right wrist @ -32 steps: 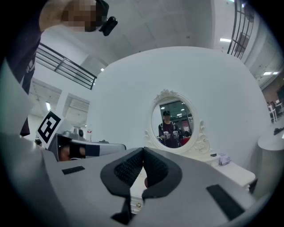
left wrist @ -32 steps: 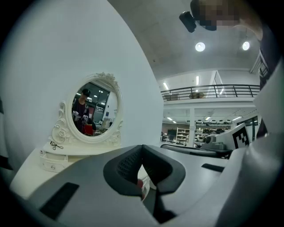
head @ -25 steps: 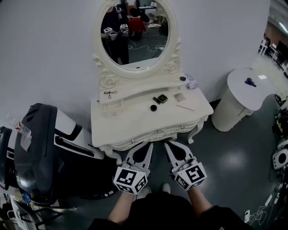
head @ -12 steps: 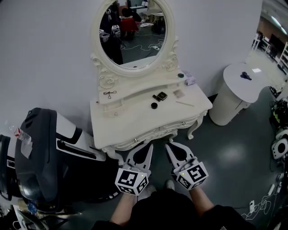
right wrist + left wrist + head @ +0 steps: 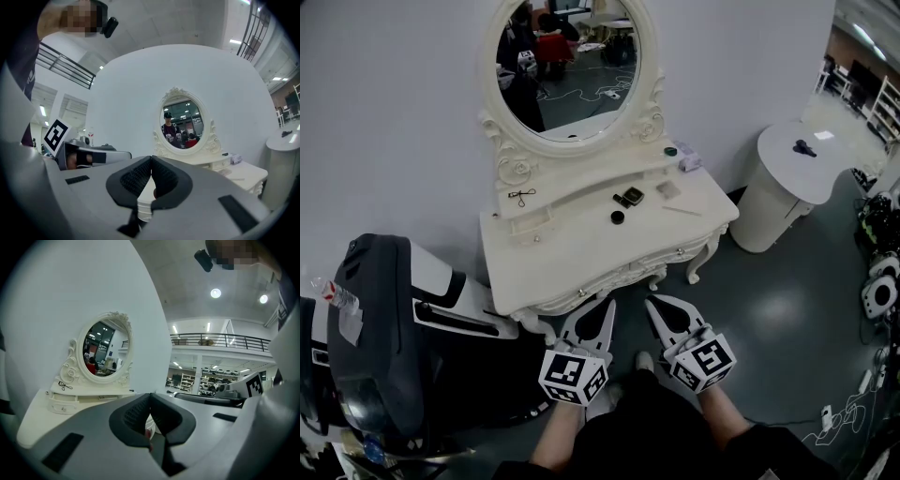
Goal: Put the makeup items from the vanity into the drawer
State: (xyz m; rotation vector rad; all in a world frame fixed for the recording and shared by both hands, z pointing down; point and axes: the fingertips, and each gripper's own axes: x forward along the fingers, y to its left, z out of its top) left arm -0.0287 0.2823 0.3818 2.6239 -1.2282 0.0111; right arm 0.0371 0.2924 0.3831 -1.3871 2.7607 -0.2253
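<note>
A white vanity (image 5: 581, 253) with an oval mirror (image 5: 567, 70) stands against the wall. On its top lie a black compact (image 5: 629, 198), a small round black pot (image 5: 618, 217), a pale flat packet (image 5: 668, 189) and a thin stick (image 5: 682, 211). On the raised shelf are an eyelash curler (image 5: 523, 196), a green-lidded jar (image 5: 671, 151) and a small pale box (image 5: 692, 162). The front drawers (image 5: 623, 277) are closed. My left gripper (image 5: 609, 302) (image 5: 150, 394) and right gripper (image 5: 650, 301) (image 5: 151, 158) hover side by side just short of the vanity's front edge, both shut and empty.
A bulky black-and-white machine (image 5: 384, 319) stands close on the vanity's left. A round white side table (image 5: 797, 178) with a dark object (image 5: 804, 146) stands to the right. Cables and equipment (image 5: 877, 291) lie on the grey floor at far right.
The head view has shifted, so the vanity sits slightly further left and higher in the frame. Both grippers stay shut in the same spot before it.
</note>
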